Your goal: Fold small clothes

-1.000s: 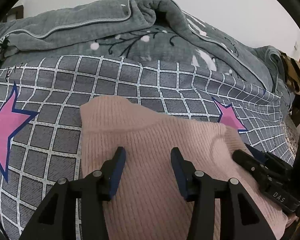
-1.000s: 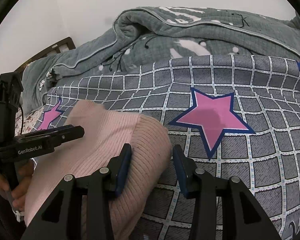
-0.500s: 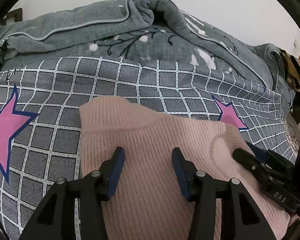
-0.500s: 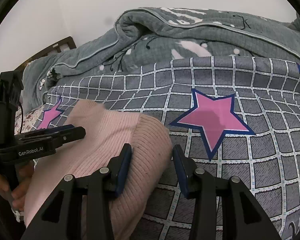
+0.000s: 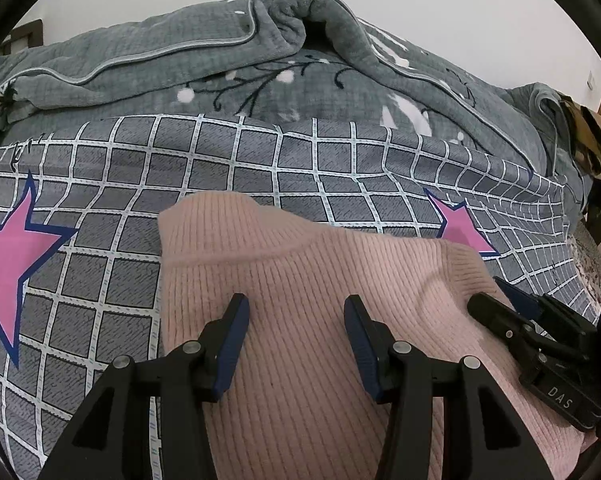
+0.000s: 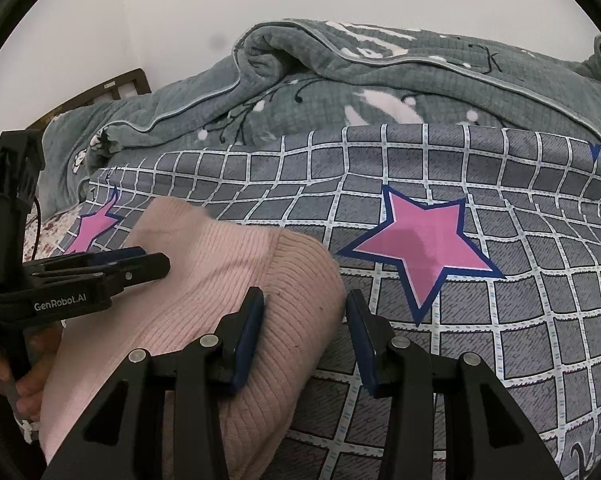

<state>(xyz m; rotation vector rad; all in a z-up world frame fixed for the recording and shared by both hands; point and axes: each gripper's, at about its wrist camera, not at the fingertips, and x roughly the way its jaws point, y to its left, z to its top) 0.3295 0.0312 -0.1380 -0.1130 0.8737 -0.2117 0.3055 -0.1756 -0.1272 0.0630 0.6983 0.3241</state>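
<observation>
Pink ribbed knit, a small sweater [image 5: 308, 320], lies on the grey checked bedsheet [image 5: 260, 168] with pink stars, already doubled into a compact block: its left edge runs straight, its far edge shows a soft layered step, and on the right a rounded ribbed fold bulges up. The left gripper [image 5: 296, 336] hangs over the middle of the block with its jaws apart, the blue pads spread over the knit without pinching any of it. The right gripper [image 6: 304, 332] sits at the block's right end, jaws also apart; the left pad rests against the bulging fold and the right pad stands clear over the sheet, so nothing is clamped. Behind the sheet a grey quilt [image 6: 380, 88] is heaped against the white wall. Judging by the tidy outline, the folding looks largely done; what seems left is flattening that puffy right-hand fold, perhaps one more fold, and setting the piece aside
</observation>
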